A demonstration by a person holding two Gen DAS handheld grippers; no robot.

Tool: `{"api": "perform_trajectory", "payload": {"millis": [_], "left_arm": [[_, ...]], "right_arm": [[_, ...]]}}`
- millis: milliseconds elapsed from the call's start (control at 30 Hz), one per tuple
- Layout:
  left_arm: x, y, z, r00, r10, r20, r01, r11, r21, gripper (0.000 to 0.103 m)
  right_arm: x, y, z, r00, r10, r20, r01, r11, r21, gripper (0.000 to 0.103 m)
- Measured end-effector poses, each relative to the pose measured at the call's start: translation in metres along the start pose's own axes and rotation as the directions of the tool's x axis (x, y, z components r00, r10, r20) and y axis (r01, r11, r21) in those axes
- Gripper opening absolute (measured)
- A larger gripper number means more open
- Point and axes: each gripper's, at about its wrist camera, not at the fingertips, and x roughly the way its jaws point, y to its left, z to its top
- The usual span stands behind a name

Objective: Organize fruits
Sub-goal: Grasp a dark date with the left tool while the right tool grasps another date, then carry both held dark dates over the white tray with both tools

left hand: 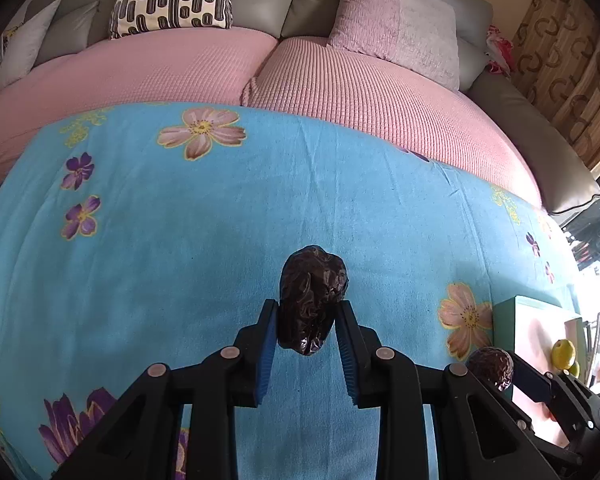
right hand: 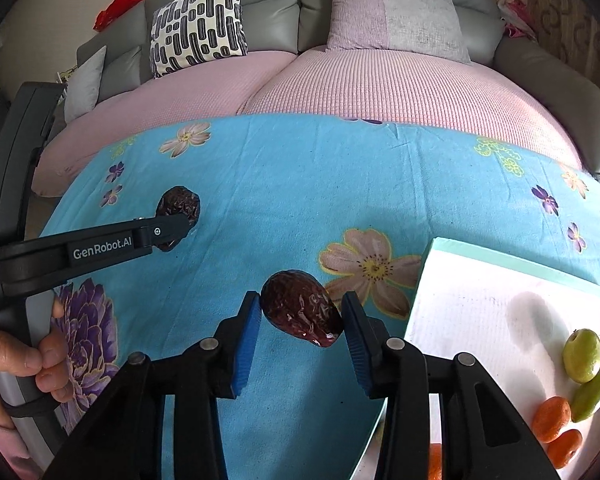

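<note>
Sofa (left hand: 260, 68) with pink covers fills the far field beyond both grippers; patterned cushion (right hand: 198, 20) and pink-grey cushion (right hand: 396, 16) lean on its backrest. Blue floral cloth (left hand: 180, 240) lies directly under and ahead of both tools. White tray (right hand: 480, 320) with a mint edge sits just right of the right gripper (right hand: 301, 314); in it, two green fruits (right hand: 582, 354) and two orange fruits (right hand: 552, 418) lie close together at its near right side.

Left gripper (left hand: 308, 312): blue pads clamped on a dark wrinkled date (left hand: 310, 300), which stands lengthwise between them and sticks out past the fingertips. Seen from the right wrist, this tool reaches in from the left, with a hand (right hand: 20, 368) on its grip.

Right gripper: a second date (right hand: 300, 312) lies slantwise between the pads; left pad touching, right pad at its end. Whether it is gripped firmly or the fingers only rest against it, cannot tell for sure, though contact on both sides reads as held.
</note>
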Motion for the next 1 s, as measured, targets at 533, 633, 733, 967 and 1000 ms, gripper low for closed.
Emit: {"api": "perform_trajectory", "payload": {"millis": [533, 633, 733, 967, 1000], "left_arm": [[-0.038, -0.017, -0.010, 0.998, 0.022, 0.066, -0.024, 0.999, 0.040, 0.031], [-0.045, -0.019, -0.015, 0.997, 0.025, 0.076, -0.028, 0.999, 0.045, 0.031], [-0.053, -0.021, -0.019, 0.995, 0.033, 0.091, -0.037, 0.998, 0.048, 0.031], [-0.063, -0.030, -0.032, 0.994, 0.030, 0.101, -0.037, 0.997, 0.069, 0.031], [-0.065, -0.032, -0.034, 0.994, 0.029, 0.102, -0.037, 0.997, 0.073, 0.031]], "right_arm": [[-0.032, -0.023, -0.002, 0.998, -0.049, 0.042, 0.048, 0.999, 0.024, 0.043], [-0.039, -0.027, -0.004, 0.997, -0.062, 0.048, 0.061, 0.998, 0.022, 0.043], [-0.045, -0.032, -0.006, 0.996, -0.070, 0.051, 0.068, 0.997, 0.029, 0.043], [-0.055, -0.046, -0.009, 0.995, -0.080, 0.059, 0.076, 0.995, 0.059, 0.043], [-0.056, -0.047, -0.009, 0.995, -0.081, 0.060, 0.077, 0.995, 0.062, 0.043]]}}
